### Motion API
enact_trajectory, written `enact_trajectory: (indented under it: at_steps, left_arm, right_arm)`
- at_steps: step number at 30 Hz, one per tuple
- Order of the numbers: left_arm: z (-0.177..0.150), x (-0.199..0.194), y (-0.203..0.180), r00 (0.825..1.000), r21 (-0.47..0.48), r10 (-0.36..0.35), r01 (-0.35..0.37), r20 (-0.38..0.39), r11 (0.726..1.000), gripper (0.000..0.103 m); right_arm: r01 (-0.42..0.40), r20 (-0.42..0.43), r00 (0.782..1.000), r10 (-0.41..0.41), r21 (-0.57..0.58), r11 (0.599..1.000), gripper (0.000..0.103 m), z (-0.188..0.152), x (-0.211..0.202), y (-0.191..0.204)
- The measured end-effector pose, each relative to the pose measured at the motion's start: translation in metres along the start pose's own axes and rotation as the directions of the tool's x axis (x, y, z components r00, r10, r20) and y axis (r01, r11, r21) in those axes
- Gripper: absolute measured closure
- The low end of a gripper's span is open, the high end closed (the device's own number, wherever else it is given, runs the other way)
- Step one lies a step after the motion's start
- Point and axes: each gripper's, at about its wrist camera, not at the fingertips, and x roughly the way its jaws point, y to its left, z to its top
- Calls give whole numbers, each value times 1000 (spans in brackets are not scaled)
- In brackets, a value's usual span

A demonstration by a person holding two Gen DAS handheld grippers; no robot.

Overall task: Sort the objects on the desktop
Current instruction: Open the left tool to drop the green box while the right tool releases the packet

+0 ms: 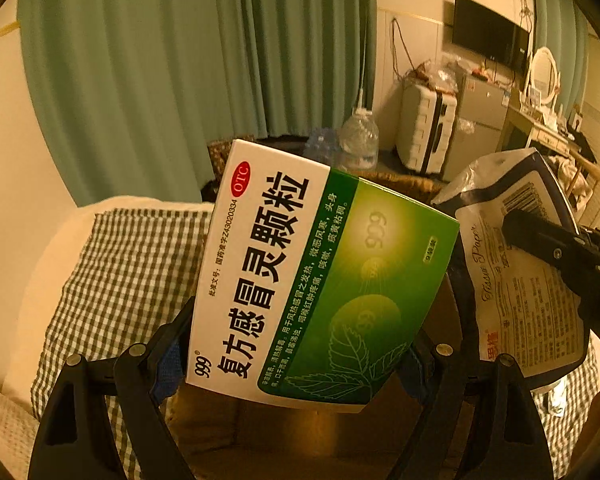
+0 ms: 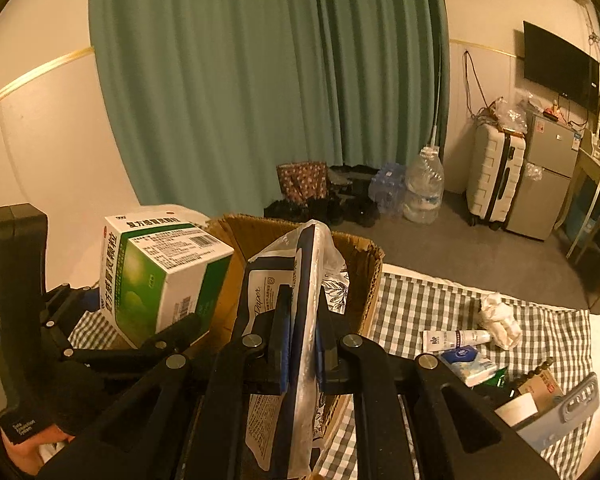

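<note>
My left gripper (image 1: 296, 356) is shut on a white-and-green medicine box (image 1: 316, 276) and holds it above an open cardboard box (image 1: 260, 424). The same medicine box (image 2: 160, 272) shows at the left of the right wrist view. My right gripper (image 2: 304, 344) is shut on a flat blue-and-white tissue paper pack (image 2: 300, 300), held upright over the cardboard box (image 2: 364, 264). The tissue pack (image 1: 520, 280) and one finger (image 1: 556, 248) of the right gripper also show at the right of the left wrist view.
The cardboard box stands on a green checked cloth (image 2: 428, 300). On the cloth to the right lie a white tube (image 2: 456, 338), a crumpled tissue (image 2: 500, 322), a small blue packet (image 2: 468, 362), a phone (image 2: 560, 412) and other small items. A cream pillow (image 1: 60, 248) lies left.
</note>
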Motion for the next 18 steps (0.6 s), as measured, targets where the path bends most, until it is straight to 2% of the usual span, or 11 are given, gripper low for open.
enact_trajectory:
  at_steps: [5,10,13,15,18]
  left_arm:
    - [-6,18,-2,999,11,12,-12,-47,1000,15]
    - [-5,22,-1,998,17,31,-30,-56,999,13]
    - [-3,16,-3,998,15,39,-38,-49,999,12]
    - [-2,9,-3,998,13,44,-44,-38,999,12]
    - [2,-2,0,999,9,47,-47,-21,999,12]
  right_arm:
    - [3,-33,999,-3,-13,1000,94,-2,23,-1]
    - [-6,-61,998,4,-20,1000,93,-5,37,-1]
    - [-6,-57,998,5,-13,1000,79,-7,37,0]
    - [-8,-44,999,7,-8,1000,65,-6,32,0]
    - [-6,-22,1000,6,-5,1000,64,-4,21,1]
